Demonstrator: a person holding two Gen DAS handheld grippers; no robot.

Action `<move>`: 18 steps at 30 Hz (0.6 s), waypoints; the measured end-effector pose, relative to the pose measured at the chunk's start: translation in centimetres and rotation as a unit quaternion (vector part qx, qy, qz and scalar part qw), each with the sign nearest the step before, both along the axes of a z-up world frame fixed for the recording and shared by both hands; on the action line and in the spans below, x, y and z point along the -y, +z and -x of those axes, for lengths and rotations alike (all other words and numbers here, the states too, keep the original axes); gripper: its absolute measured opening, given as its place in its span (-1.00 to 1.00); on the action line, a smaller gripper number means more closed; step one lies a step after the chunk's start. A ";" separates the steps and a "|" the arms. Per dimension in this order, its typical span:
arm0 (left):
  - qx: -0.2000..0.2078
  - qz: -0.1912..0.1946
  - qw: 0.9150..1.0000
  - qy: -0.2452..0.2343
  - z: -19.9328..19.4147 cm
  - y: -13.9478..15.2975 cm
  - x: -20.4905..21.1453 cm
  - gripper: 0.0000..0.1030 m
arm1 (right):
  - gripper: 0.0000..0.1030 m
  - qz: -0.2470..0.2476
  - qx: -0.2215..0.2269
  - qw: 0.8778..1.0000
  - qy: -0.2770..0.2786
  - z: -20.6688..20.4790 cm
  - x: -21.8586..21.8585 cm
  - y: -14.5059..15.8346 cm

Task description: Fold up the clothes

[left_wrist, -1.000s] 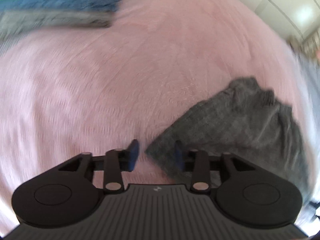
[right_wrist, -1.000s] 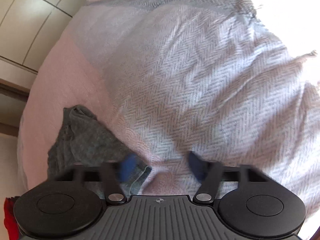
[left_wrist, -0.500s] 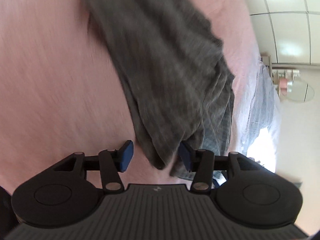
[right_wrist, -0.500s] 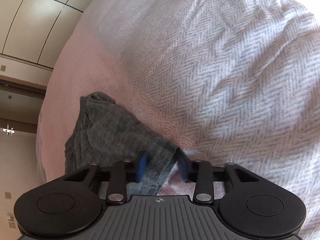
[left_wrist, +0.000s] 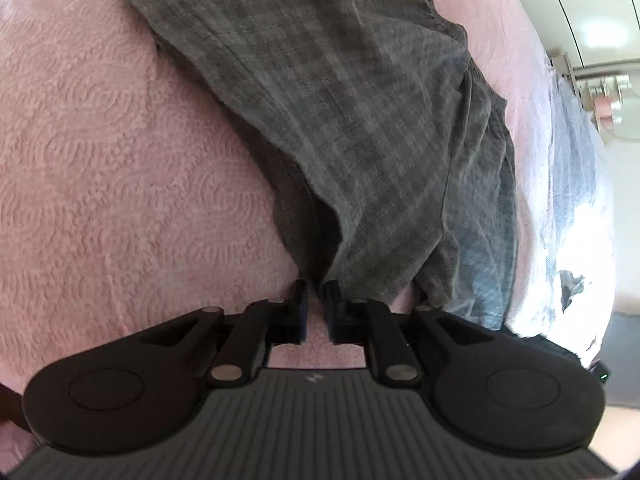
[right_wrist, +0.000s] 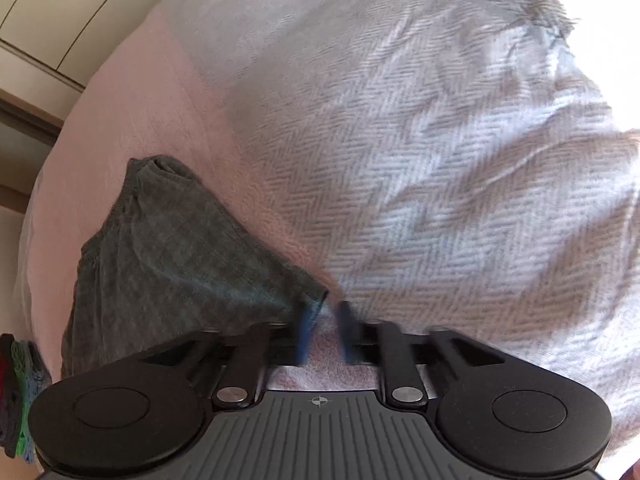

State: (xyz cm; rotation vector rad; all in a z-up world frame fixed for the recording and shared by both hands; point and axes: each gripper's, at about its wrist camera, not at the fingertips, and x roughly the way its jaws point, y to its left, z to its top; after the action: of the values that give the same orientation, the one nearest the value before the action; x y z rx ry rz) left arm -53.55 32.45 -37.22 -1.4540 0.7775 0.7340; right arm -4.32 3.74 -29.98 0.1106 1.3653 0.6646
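A grey checked garment [left_wrist: 360, 120] lies crumpled on the pink bedspread [left_wrist: 120, 160]. My left gripper [left_wrist: 316, 286] sits at the garment's nearest corner. Its jaws are closing and stand almost together, with a fold of the cloth pinched between the tips. In the right wrist view the same garment [right_wrist: 172, 264] lies to the left. Its other corner ends just above the left fingertip of my right gripper [right_wrist: 324, 314]. That gripper's jaws are opening and blurred, and pink bedspread shows in the gap between them.
A pale herringbone blanket [right_wrist: 440, 160] covers the bed to the right of the garment and also shows at the right edge in the left wrist view [left_wrist: 568, 152]. A small stack of folded clothes [right_wrist: 20, 392] lies at the far left. Cream cupboard doors [right_wrist: 60, 20] stand behind the bed.
My left gripper swung from open bedspread onto the garment's near corner and its jaws narrowed on it. The right jaws narrowed at the other corner, then widened again.
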 end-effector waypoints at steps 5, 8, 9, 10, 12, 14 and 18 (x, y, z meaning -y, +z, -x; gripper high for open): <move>0.024 -0.008 0.995 -0.092 -0.2 3.6 -0.3 -0.59 | 0.29 0.024 0.059 0.998 0.024 -0.2 0.4 2.3; 0.020 -0.069 0.987 -0.144 0.2 6.6 -1.5 -0.59 | 0.29 0.031 0.088 0.994 0.057 -0.5 -1.2 3.0; 0.015 -0.096 0.983 -0.153 0.5 7.7 -2.2 -0.57 | 0.29 0.031 0.098 0.992 0.069 -0.6 -1.8 3.2; 0.008 -0.123 0.980 -0.158 0.7 8.6 -3.0 -0.48 | 0.28 0.030 0.109 0.990 0.082 -0.7 -2.7 3.4; -0.013 -0.172 0.973 -0.155 0.0 9.4 -5.7 -0.36 | 0.28 0.027 0.126 0.985 0.112 -1.1 -4.8 3.5; -0.028 -0.215 0.964 -0.155 -1.4 9.7 -8.9 -0.35 | 0.28 0.017 0.142 0.979 0.144 -1.1 -8.0 3.3; -0.033 -0.285 0.941 -0.178 -5.7 9.0 -15.6 -0.26 | 0.28 -0.005 0.165 0.964 0.209 -1.6 -15.4 2.7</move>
State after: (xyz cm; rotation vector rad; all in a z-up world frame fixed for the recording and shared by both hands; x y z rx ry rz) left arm -47.89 48.07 -28.21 -0.7427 0.7699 0.6583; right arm -2.76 19.10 -27.33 -0.2802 1.0668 0.9948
